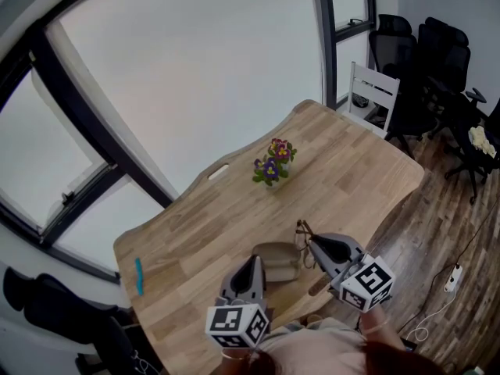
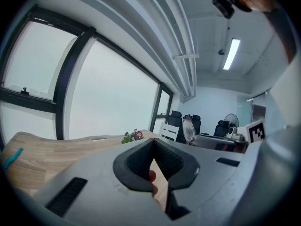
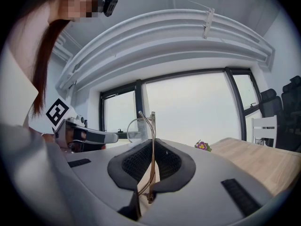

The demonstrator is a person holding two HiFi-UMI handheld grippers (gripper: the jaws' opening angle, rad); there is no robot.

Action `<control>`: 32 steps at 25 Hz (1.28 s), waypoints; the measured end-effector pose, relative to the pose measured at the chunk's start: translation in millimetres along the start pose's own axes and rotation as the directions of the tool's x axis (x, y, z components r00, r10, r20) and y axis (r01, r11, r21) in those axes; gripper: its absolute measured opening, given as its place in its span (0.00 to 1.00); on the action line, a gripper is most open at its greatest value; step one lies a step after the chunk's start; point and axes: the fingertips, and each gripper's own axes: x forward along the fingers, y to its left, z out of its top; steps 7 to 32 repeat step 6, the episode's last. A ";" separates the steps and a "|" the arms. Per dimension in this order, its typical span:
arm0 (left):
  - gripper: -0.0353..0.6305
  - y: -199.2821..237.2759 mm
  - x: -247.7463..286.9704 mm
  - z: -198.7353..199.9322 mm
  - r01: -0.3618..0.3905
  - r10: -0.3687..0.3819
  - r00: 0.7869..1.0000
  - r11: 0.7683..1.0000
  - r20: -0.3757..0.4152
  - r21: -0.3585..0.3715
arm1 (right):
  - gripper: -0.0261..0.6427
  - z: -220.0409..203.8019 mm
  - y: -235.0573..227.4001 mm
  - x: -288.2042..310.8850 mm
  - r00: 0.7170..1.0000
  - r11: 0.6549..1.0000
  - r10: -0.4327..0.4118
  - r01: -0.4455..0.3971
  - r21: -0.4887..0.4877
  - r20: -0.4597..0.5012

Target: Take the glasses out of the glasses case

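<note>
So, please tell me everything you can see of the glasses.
The glasses have a thin gold-coloured metal frame and a clear lens. The right gripper is shut on a thin part of the frame; the rest stands up past the jaws, above the wooden table, near the tan case.

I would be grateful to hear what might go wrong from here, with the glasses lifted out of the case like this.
1. The right tool pinches the glasses by a thin metal arm only, so they may slip, swing or bend.
2. The case lies open near the edge of the table, and the left tool is shut on nothing, so a bump might push the case off.
</note>
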 end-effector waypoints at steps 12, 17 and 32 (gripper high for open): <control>0.06 2.7 2.4 0.4 0.002 -0.002 1.000 1.000 0.003 -0.004 | 0.06 -1.0 0.4 3.9 1.000 1.000 0.004 -0.003 -0.004 0.006; 0.06 2.7 2.4 0.4 0.002 -0.002 1.000 1.000 0.003 -0.004 | 0.06 -1.0 0.4 3.9 1.000 1.000 0.004 -0.003 -0.004 0.006; 0.06 2.7 2.4 0.4 0.002 -0.002 1.000 1.000 0.003 -0.004 | 0.06 -1.0 0.4 3.9 1.000 1.000 0.004 -0.003 -0.004 0.006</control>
